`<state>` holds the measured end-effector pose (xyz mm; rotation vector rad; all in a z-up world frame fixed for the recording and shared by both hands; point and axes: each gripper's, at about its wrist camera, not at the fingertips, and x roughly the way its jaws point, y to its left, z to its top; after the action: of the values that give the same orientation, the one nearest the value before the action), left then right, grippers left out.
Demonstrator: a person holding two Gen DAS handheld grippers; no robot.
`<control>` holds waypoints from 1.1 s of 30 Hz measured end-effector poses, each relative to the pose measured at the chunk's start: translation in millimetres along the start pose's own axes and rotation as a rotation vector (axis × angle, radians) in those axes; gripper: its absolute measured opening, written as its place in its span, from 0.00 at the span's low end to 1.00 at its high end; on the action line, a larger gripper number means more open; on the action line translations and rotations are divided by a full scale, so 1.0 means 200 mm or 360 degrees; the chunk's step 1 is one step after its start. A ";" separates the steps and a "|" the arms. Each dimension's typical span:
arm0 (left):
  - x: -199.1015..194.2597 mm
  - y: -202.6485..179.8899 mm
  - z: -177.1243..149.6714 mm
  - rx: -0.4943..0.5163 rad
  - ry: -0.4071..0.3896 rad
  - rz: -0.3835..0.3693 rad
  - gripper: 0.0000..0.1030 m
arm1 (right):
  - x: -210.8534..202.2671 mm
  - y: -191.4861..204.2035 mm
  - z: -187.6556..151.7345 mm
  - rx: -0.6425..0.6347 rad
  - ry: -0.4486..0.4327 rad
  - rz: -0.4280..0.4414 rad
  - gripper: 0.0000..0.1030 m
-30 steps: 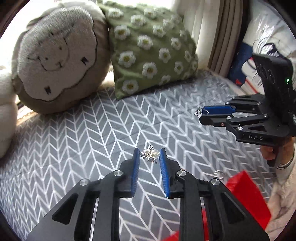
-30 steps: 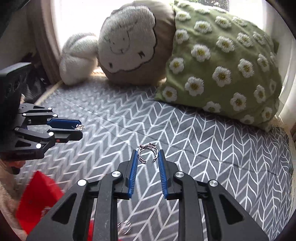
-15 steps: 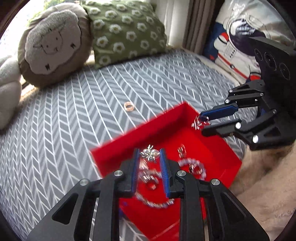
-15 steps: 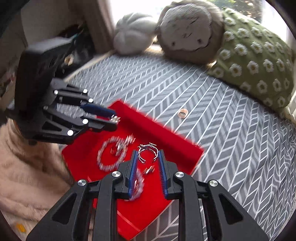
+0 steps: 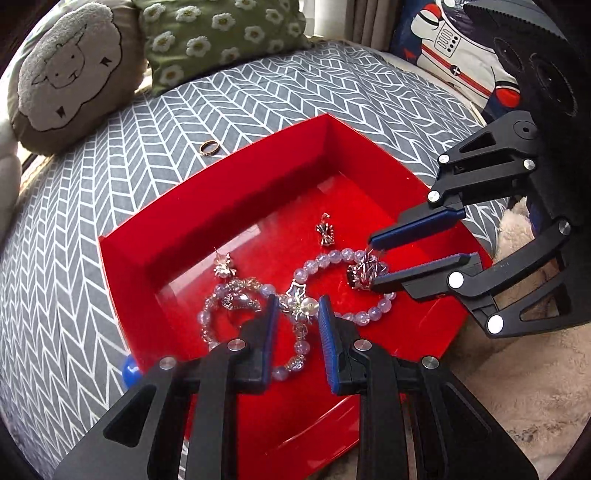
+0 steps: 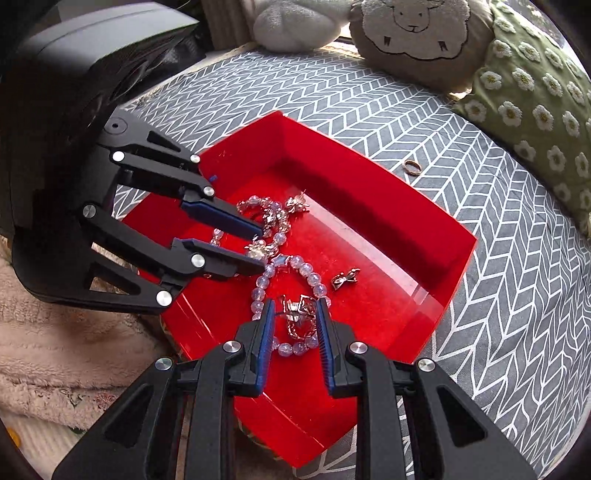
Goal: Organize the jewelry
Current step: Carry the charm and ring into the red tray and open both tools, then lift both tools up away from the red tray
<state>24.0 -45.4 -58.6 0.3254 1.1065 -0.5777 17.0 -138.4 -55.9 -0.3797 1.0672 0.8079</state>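
A red tray (image 5: 221, 184) lies on the grey chevron bedcover and holds beaded bracelets (image 5: 332, 256) and small silver earrings (image 5: 325, 232). My left gripper (image 5: 295, 306) hangs low over the tray, shut on a silver flower piece with a pearl (image 5: 301, 306). In the right wrist view the left gripper (image 6: 260, 249) comes in from the left. My right gripper (image 6: 295, 306) is shut on an open silver ring (image 6: 297, 312), just above a bracelet (image 6: 310, 273) in the tray (image 6: 369, 206). The right gripper (image 5: 371, 264) enters the left wrist view from the right. A gold ring (image 5: 209, 147) lies on the bedcover beyond the tray.
A sheep cushion (image 5: 62, 74), a green daisy cushion (image 5: 214, 33) and an astronaut pillow (image 5: 454, 44) line the back. A beige fluffy blanket (image 5: 517, 387) lies beside the tray's near edge. A small blue ball (image 5: 130, 369) sits at the tray's left corner.
Both grippers have swung from above the bare bedcover to low over the red tray, each still carrying its piece. The cushions have dropped back in both views.
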 end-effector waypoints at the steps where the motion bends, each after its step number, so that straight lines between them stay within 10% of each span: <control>1: 0.00 0.00 0.00 0.0006 0.0002 -0.0003 0.20 | 0.00 0.00 0.00 0.0000 0.0003 0.0001 0.21; 19: 0.01 0.00 0.00 -0.0009 0.0008 -0.0007 0.22 | 0.02 -0.02 0.01 0.0038 0.0024 0.0022 0.21; 27: -0.05 0.01 0.00 -0.0035 -0.0040 -0.0002 0.37 | -0.02 -0.05 0.00 0.0084 -0.0023 0.0042 0.22; 33: -0.27 0.12 0.01 -0.0134 -0.0289 -0.0001 0.69 | -0.18 -0.08 0.02 0.0161 -0.0176 0.0102 0.22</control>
<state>21.9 -12.6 -10.0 0.1956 0.9530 -0.5484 23.0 -161.4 -23.7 -0.2136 1.0165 0.8189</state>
